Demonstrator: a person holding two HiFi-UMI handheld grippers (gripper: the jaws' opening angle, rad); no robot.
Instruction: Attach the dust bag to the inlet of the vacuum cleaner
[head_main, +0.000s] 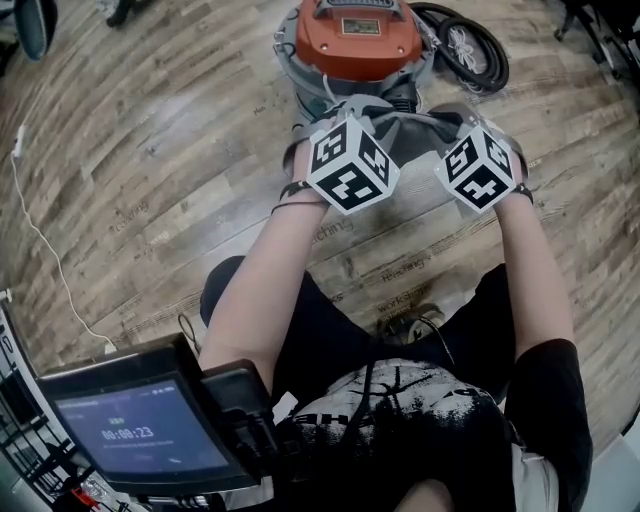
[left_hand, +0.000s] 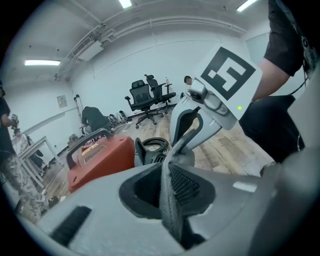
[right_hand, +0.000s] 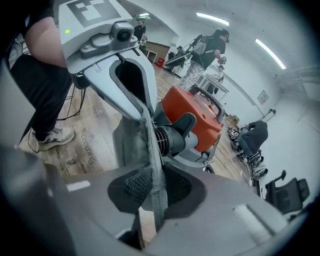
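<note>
The vacuum cleaner (head_main: 355, 40) has an orange top and a grey drum and stands on the wood floor ahead of me. A grey fabric dust bag (head_main: 420, 125) hangs stretched between my two grippers just in front of it. My left gripper (left_hand: 170, 187) is shut on one edge of the dust bag (left_hand: 172, 150). My right gripper (right_hand: 152, 187) is shut on the opposite edge of the dust bag (right_hand: 135, 140). In the right gripper view the vacuum's black inlet (right_hand: 172, 137) sits right behind the cloth, under the orange top (right_hand: 197, 117). The cubes (head_main: 350, 165) (head_main: 480, 168) hide the jaws in the head view.
A coiled black hose (head_main: 470, 45) lies to the right of the vacuum. A screen on a stand (head_main: 140, 430) is at my lower left, and a white cable (head_main: 40, 240) runs along the floor. Office chairs (left_hand: 147, 97) and people (right_hand: 210, 45) are farther back.
</note>
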